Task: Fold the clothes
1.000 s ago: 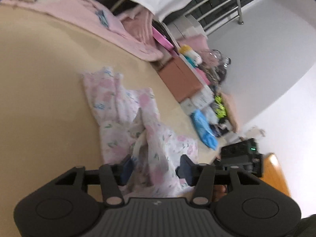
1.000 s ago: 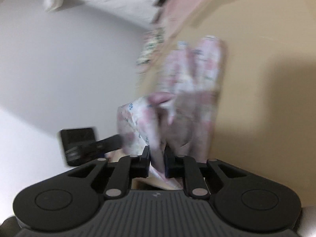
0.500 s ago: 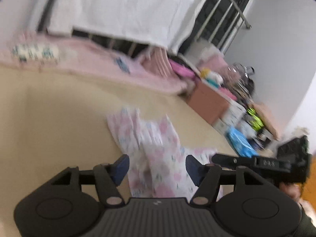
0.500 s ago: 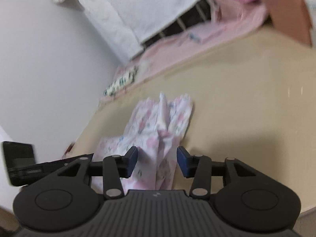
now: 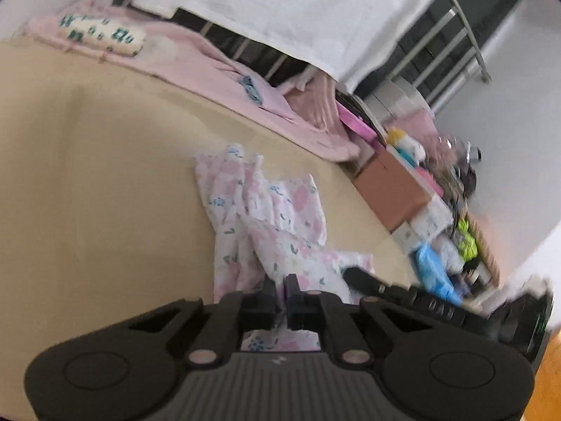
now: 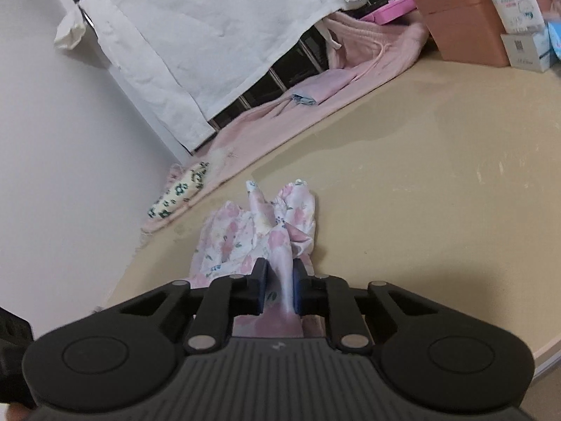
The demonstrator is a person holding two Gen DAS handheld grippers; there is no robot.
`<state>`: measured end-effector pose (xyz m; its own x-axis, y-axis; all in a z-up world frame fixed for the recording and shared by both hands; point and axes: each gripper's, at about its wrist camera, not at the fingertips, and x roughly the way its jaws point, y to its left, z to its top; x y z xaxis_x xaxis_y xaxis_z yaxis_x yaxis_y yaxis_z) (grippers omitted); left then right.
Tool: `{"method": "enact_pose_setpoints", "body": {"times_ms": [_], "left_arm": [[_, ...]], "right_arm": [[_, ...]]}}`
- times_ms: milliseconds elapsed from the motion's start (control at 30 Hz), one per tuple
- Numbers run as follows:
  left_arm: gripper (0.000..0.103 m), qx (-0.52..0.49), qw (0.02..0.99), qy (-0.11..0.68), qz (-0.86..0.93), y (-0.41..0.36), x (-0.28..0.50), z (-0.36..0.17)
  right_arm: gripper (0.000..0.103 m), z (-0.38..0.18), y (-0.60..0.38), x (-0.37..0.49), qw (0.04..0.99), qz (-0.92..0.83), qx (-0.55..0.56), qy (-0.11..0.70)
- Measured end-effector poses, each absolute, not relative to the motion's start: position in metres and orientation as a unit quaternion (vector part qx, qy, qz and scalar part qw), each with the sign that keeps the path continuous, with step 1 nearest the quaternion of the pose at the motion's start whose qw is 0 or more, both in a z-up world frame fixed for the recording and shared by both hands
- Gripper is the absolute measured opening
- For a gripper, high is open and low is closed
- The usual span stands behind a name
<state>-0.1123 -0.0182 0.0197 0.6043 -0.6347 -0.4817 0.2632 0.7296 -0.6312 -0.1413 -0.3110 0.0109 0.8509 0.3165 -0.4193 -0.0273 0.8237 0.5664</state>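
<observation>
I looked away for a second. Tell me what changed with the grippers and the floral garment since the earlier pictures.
Half a second ago both grippers stood open over the floral garment. Both have just been closing: the left gripper is now shut on a fold at its near edge, and the right gripper pinches a raised ridge of the cloth. The garment remains crumpled on the beige table; the pink clothes behind have not moved.

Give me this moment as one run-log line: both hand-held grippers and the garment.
left hand-held gripper: just closed, pinching floral garment | right hand-held gripper: just closed on a garment fold | garment: crumpled on beige table, unfolded
</observation>
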Motion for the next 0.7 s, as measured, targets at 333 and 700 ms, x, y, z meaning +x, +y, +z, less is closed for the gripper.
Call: {"method": "enact_pose_setpoints", "body": {"times_ms": [333,700], "left_arm": [[0.031,-0.284,0.866,0.335,-0.239,0.002,-0.111,0.033],[0.007,-0.121,0.923,0.323,-0.168,-0.064,-0.098,0.036]], "right_arm": [[0.042,0.027,-0.308,-0.158,0.944,0.033,0.227,0.236],[0.009,0.029,-0.249,-0.130,0.955,0.124,0.076,0.259]]}}
